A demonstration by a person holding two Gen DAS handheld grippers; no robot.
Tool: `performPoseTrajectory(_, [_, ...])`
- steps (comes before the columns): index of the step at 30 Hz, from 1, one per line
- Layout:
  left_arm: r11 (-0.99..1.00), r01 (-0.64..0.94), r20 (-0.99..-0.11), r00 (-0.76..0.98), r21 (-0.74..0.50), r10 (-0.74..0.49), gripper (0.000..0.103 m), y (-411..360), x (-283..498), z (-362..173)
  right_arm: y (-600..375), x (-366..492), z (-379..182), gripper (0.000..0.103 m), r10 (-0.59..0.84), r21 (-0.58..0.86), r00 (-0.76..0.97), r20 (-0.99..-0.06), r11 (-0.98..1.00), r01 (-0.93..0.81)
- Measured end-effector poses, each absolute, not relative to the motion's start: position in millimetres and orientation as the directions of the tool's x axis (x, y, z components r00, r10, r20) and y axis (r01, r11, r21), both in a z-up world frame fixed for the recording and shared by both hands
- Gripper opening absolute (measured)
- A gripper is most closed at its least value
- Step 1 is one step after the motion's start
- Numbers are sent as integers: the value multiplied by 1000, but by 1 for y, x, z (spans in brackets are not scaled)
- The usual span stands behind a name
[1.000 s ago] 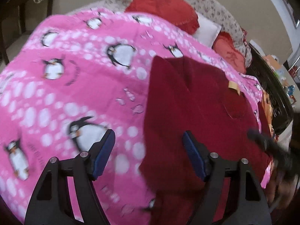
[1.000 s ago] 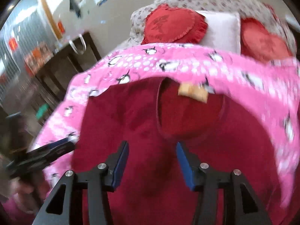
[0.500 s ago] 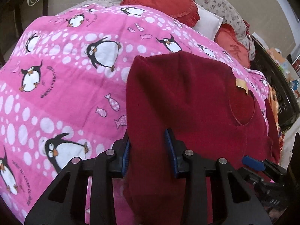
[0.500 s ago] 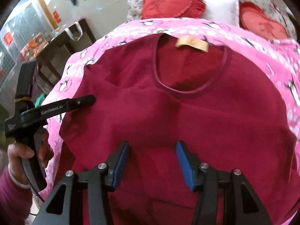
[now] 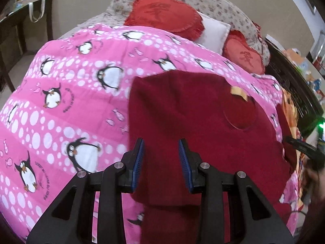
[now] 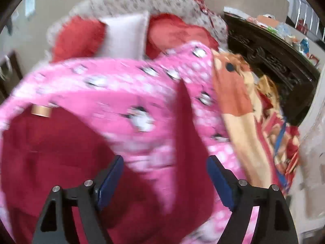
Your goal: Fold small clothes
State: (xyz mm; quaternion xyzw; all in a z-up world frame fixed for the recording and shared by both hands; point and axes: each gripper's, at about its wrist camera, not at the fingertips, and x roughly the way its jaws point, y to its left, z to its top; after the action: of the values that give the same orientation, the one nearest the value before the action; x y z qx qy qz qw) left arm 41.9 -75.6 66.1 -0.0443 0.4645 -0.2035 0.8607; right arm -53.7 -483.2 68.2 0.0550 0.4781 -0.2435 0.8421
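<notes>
Since 0.5 s ago: your left gripper [image 5: 160, 157] has let go of the dark red shirt [image 5: 195, 118]; its fingers, then pinched on the left edge, now stand narrowly apart w/ cloth showing between them, gripping nothing. Your right gripper [image 6: 165, 180] has swung off to the right; fingers wide, nothing held.

Shirt lies on the pink penguin blanket [image 5: 67, 93] on the bed, neck opening and tan label [image 5: 239, 93] toward the red cushions [image 5: 164, 14]. Left side looks folded in, straight edge running front to back. In the right wrist view a red flap [image 6: 183, 111], prob. the right sleeve, sticks out over the pink; view is motion-blurred, so detail uncertain.

Judgement: left third done, right third in hand.

To do it well:
- Right fingers go to the flap's outer edge, not mid-cloth.
- Pinch both layers, lift low, carry across parallel to the left fold.
- Rest left fingers on the folded side so it doesn't drag.
- Orange blanket [image 6: 233, 93] lies near; avoid snagging it.
</notes>
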Motion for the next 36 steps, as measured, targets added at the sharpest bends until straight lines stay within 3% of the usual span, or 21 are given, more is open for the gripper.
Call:
performPoseTrajectory(1, [912, 321, -787, 478, -257, -390, 34, -80, 39, 66, -493, -50, 58, 47, -300, -93, 416, -859, 889, 449])
performPoseTrajectory(3, [908, 343, -791, 473, -239, -387, 34, -86, 33, 67, -509, -56, 53, 7, -246, -29, 404, -881, 881, 473])
performPoseTrajectory(8, [911, 357, -801, 474, -205, -366, 34, -94, 28, 65, -539, -130, 100, 6, -352, 54, 535, -768, 797, 601])
performPoseTrajectory(12, [907, 353, -807, 454, -227, -379, 34, -100, 26, 60, -575, -184, 97, 6, -443, -39, 392, -806, 702, 711])
performPoseTrajectory(15, [905, 362, -809, 448, -224, -380, 34, -107, 21, 58, -588, -207, 100, 9, -369, 71, 447, -815, 702, 709])
performPoseTrajectory(17, [901, 367, -813, 437, -229, -385, 34, -112, 19, 57, -580, -200, 108, 38, -312, 151, 514, -799, 724, 674])
performPoseTrajectory(18, [900, 371, -814, 433, -231, -387, 34, -115, 17, 57, -576, -192, 110, 68, -290, 183, 543, -788, 732, 656])
performPoseTrajectory(19, [898, 376, -813, 433, -230, -389, 34, -117, 15, 58, -564, -179, 106, 83, -270, 206, 562, -782, 738, 642])
performPoseTrajectory(23, [896, 391, -817, 433, -211, -382, 34, -123, 6, 62, -560, -114, 75, 83, -177, 256, 568, -804, 759, 599])
performPoseTrajectory(24, [895, 395, -820, 430, -206, -379, 34, -123, 5, 62, -563, -98, 63, 78, -147, 270, 558, -817, 758, 594])
performPoseTrajectory(25, [895, 400, -823, 427, -199, -373, 34, -124, 3, 62, -568, -89, 53, 49, -123, 287, 559, -820, 757, 587])
performPoseTrajectory(27, [895, 405, -826, 429, -186, -366, 34, -123, 0, 62, -573, -76, 40, 6, -113, 282, 537, -836, 751, 597])
performPoseTrajectory(33, [901, 381, -823, 430, -207, -371, 34, -116, 5, 55, -572, -164, 103, 3, -234, 322, 663, -711, 730, 603])
performPoseTrajectory(35, [900, 373, -827, 416, -225, -379, 34, -118, 7, 51, -582, -198, 101, 8, -303, 228, 556, -774, 686, 691])
performPoseTrajectory(36, [898, 373, -827, 410, -232, -384, 34, -119, 6, 49, -591, -216, 93, 25, -331, 149, 452, -828, 648, 747])
